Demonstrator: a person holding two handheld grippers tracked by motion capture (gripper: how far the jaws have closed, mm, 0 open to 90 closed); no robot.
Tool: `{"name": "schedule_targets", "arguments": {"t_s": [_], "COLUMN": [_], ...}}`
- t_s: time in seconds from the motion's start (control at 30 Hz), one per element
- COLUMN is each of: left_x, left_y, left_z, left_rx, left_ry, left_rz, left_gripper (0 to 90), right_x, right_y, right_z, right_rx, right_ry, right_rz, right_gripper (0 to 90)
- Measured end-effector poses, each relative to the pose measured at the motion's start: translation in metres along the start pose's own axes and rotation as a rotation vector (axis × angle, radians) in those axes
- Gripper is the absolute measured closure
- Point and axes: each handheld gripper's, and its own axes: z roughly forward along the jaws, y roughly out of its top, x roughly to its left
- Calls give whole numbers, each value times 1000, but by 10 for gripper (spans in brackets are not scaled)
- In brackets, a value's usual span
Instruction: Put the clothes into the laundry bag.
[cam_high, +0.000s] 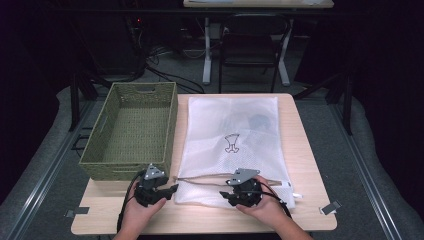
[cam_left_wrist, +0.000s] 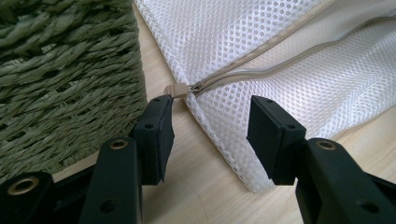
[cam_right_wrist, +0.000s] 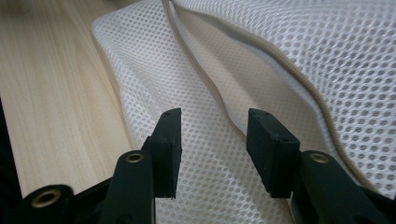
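High view: white mesh laundry bag (cam_high: 230, 145) flat on table (cam_high: 310, 165) beside woven basket (cam_high: 131, 129), zipper (cam_high: 225, 179) open along near edge. Left gripper (cam_high: 167, 190) jaws apart, straddling bag corner near zipper pull (cam_left_wrist: 176, 89). Right gripper (cam_high: 232, 194) jaws apart over lower lip (cam_right_wrist: 205, 154). Judged step: opening bag mouth. Next: clamp lip, lift.

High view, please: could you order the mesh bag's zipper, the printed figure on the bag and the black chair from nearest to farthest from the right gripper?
1. The zipper, running across the bag's near end, right beside the right gripper.
2. The printed figure, mid-bag, farther up the table.
3. The black chair, on the floor beyond the table's far edge.
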Motion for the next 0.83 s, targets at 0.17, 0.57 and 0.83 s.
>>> {"name": "schedule_targets", "arguments": {"t_s": [0.17, 0.57, 0.83], "left_x": [2, 3, 2], "left_y": [-1, -2, -2], "left_z": [1, 4, 7], "left_rx": [-1, 12, 16], "left_ry": [6, 11, 11], "left_rz": [-2, -2, 6], "left_gripper": [503, 482, 465], "right_x": [5, 5, 4], "right_y": [0, 0, 0], "right_z": [3, 4, 2], "right_rx": [-16, -30, -58], "right_ry": [-4, -33, -68], "right_rz": [-13, -26, -42], "right_gripper": [555, 545, 520]}}
